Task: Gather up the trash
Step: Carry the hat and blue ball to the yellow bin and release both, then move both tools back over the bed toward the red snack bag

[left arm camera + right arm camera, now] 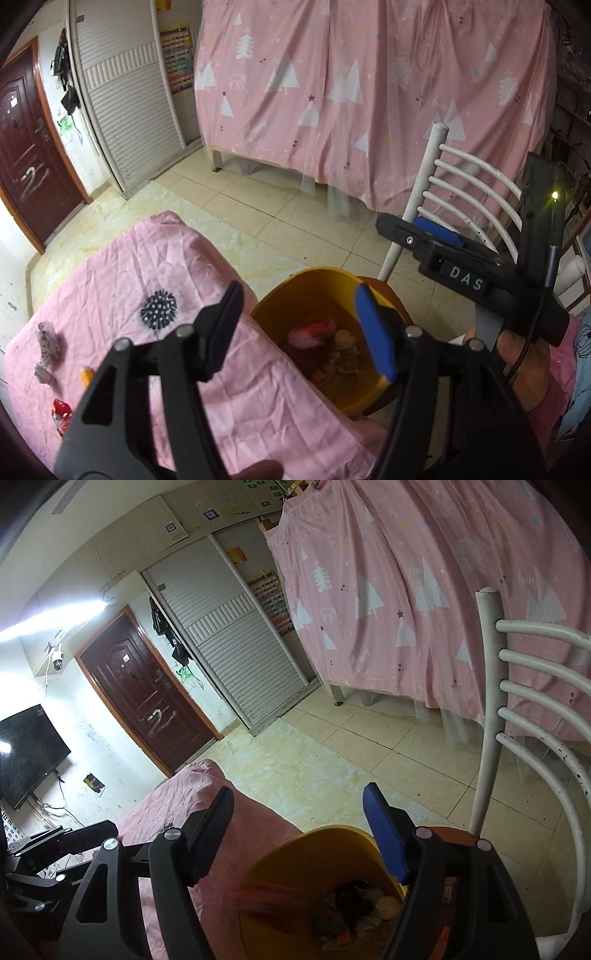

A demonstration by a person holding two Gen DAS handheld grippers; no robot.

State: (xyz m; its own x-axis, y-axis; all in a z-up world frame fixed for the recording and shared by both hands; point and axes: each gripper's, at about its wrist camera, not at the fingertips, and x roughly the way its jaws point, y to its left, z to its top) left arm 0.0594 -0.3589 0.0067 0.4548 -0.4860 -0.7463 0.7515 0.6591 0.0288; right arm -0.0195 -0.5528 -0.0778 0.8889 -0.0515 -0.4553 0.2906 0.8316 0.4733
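The yellow bin sits on a chair right beside the pink tabletop, with trash already inside. Both claws hang over it, spread wide and holding nothing. More trash lies left of the bin: a red wrapper, an orange bit and pale scraps. The left claw is nearer to them than the right claw, so I think it goes.

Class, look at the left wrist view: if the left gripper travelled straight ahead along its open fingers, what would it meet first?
Probably the yellow bin: the left gripper is open and empty, aimed at its near rim beside the pink table. Depth is unclear.
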